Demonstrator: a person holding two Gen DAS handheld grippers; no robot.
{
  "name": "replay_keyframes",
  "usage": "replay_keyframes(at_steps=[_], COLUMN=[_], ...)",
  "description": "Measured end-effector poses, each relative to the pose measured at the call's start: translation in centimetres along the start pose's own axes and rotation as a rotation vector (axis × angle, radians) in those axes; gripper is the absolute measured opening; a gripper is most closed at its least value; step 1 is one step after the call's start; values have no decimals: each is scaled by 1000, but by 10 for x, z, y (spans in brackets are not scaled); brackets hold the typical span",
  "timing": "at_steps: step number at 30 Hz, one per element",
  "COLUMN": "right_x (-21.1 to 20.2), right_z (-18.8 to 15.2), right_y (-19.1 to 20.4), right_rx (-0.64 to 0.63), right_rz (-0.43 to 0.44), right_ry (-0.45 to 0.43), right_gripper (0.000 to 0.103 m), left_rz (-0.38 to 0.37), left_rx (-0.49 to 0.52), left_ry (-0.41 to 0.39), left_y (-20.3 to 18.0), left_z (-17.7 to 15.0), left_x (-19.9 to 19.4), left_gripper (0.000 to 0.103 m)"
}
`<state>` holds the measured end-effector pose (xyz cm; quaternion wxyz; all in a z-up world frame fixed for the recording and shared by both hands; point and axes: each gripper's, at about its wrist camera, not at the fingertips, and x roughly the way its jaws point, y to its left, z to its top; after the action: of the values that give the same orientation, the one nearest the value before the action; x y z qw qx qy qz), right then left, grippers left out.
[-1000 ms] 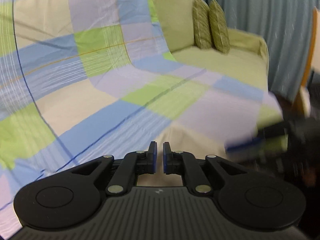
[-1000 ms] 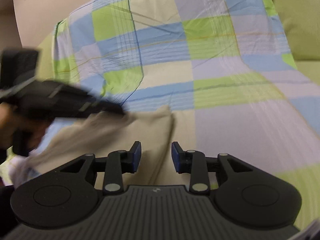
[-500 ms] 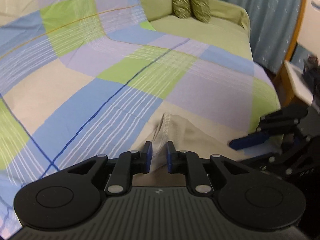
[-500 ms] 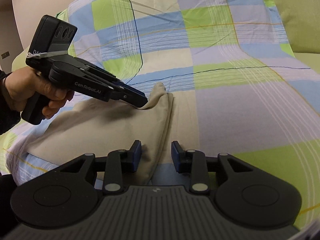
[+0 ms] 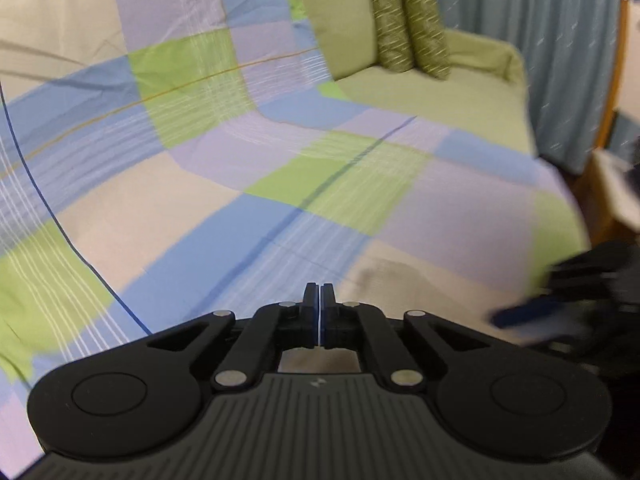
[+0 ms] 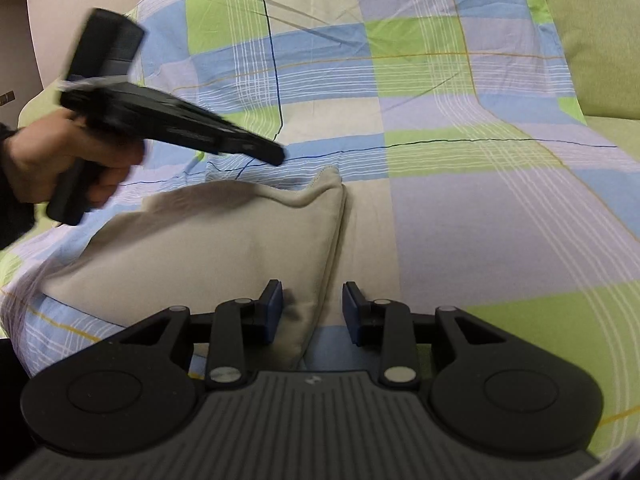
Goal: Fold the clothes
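Observation:
A beige garment (image 6: 224, 248) lies folded on the checked sheet (image 6: 460, 216), its far corner peaked up. It shows blurred in the left wrist view (image 5: 400, 280). My left gripper (image 5: 320, 300) is shut and empty; in the right wrist view it (image 6: 276, 156) hovers just above the garment's far corner, clear of the cloth. My right gripper (image 6: 312, 308) is open at the garment's near edge, with the folded edge between its fingers. It shows blurred in the left wrist view (image 5: 528, 312).
The checked sheet covers a green sofa (image 5: 440, 92) with two patterned cushions (image 5: 408, 28). A grey curtain (image 5: 540, 20) hangs behind. A wooden chair (image 5: 616, 120) stands at the right.
My left gripper has let go of the garment's far corner, shut, and lifted up and back. The corner now rests on the sheet. My right gripper has stayed open in place.

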<state>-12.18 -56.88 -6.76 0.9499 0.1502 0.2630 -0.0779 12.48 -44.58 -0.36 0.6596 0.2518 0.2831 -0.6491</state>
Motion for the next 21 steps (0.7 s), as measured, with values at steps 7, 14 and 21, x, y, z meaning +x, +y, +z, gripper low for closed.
replay_keyframes(at_steps=[7, 14, 21], right_x=[4, 6, 7], right_z=[1, 1, 1], right_y=[1, 2, 3], right_rx=[15, 8, 11], right_rz=[-9, -16, -24], right_ry=[-2, -4, -10], right_gripper=[29, 29, 30], left_rz=[137, 168, 23], left_rx=[44, -41, -3], left_ry=[38, -9, -21], left_y=[-1, 14, -27], left_z=[-16, -11, -3], left_x=[31, 19, 29], left_gripper=[1, 1, 1])
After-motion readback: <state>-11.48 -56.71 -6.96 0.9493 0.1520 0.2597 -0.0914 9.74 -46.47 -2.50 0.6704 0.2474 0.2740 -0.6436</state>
